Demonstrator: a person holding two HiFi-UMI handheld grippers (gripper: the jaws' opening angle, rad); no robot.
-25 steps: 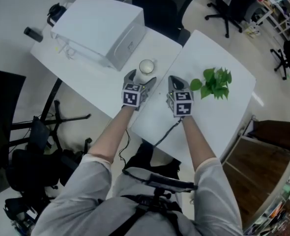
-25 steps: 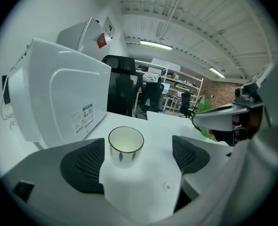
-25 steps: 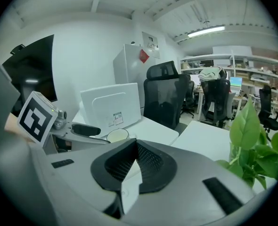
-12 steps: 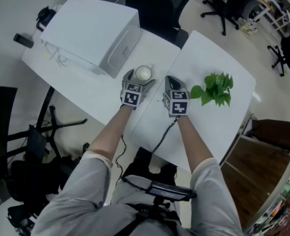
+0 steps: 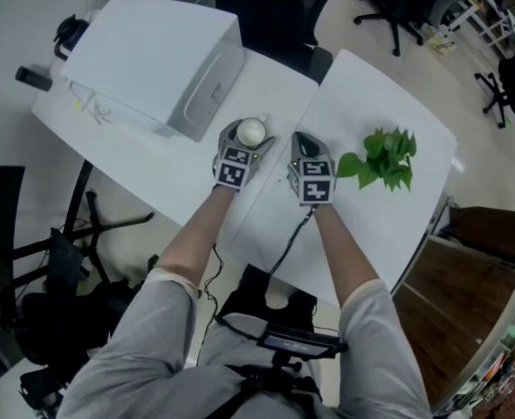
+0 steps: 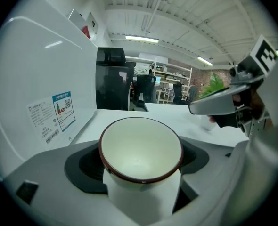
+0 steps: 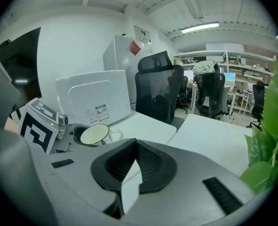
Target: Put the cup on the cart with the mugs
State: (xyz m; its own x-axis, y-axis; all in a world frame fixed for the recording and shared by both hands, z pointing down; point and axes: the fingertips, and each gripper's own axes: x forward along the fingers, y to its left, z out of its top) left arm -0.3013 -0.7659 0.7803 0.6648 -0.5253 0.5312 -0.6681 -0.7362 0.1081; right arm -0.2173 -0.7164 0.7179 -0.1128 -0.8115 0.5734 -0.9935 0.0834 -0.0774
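The cup (image 5: 252, 130) stands upright on the white table (image 5: 353, 94), just in front of the near corner of a big white box (image 5: 153, 55) and close to the seam where two tabletops meet. It is white with a thin dark red rim, and the left gripper view looks straight down into its bare inside. The left gripper (image 5: 247, 138) reaches in from the near side with one jaw on each side of the cup; the jaws are closing, and their dark pads sit against the cup's wall, so it is grasped where it stands. A printed label (image 6: 59, 109) on the side of the box shows just to the left of the cup in that view.

The right gripper (image 5: 304, 140) lies just beside the left one, on the other side of the seam, low over the tabletop. Its jaws are clenched together with their tips meeting and nothing between them. From its own camera the cup (image 7: 95, 134) shows off to the left, with its handle turned toward the right gripper.

A green leafy plant (image 5: 382, 157) sits on the table to the right of the right gripper, near it but apart. A black office chair (image 7: 160, 91) stands behind the far edge of the table
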